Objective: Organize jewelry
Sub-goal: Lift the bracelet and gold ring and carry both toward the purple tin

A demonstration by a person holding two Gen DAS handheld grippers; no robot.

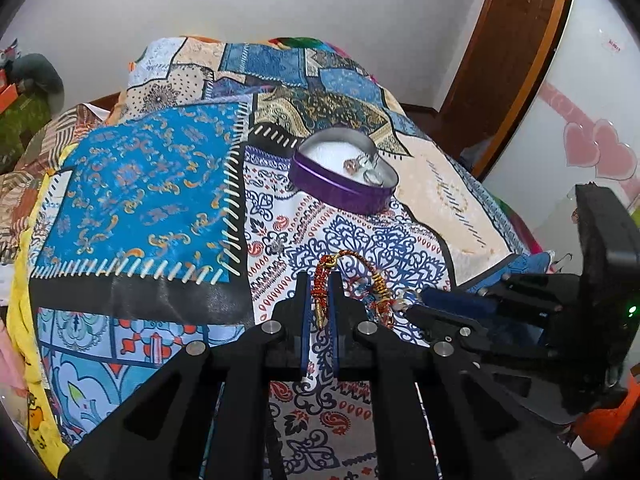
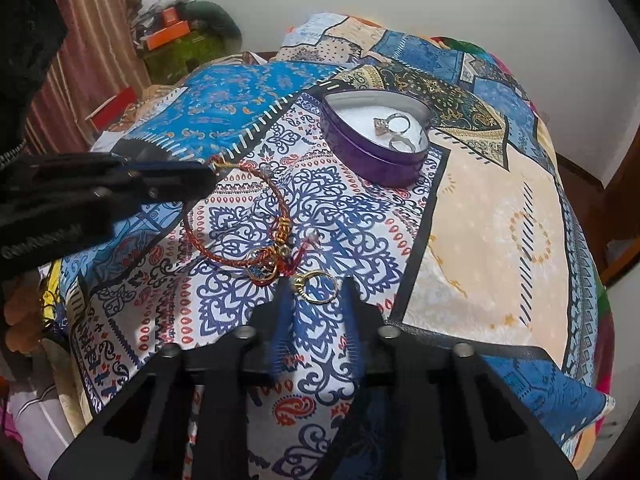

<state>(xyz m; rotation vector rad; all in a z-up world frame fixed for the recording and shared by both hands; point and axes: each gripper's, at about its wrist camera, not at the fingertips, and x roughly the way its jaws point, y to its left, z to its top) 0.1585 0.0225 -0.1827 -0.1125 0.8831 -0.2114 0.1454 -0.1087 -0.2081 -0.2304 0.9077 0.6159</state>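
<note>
A purple heart-shaped tin [image 1: 340, 188] sits on the patterned bedspread and holds two silver rings [image 2: 394, 126]; it also shows in the right wrist view [image 2: 372, 160]. My left gripper [image 1: 320, 280] is shut on one end of a red and gold braided bracelet [image 1: 352, 280], which trails over the cloth [image 2: 236, 232]. My right gripper [image 2: 316, 284] is open around a gold ring [image 2: 316, 286] lying on the bedspread. The right gripper also shows at the right of the left wrist view [image 1: 416, 304].
The patchwork bedspread [image 1: 140, 200] covers a rounded bed that drops off at all sides. A wooden door [image 1: 508, 52] stands far right. Boxes and clutter [image 2: 172, 28] lie beyond the bed at left.
</note>
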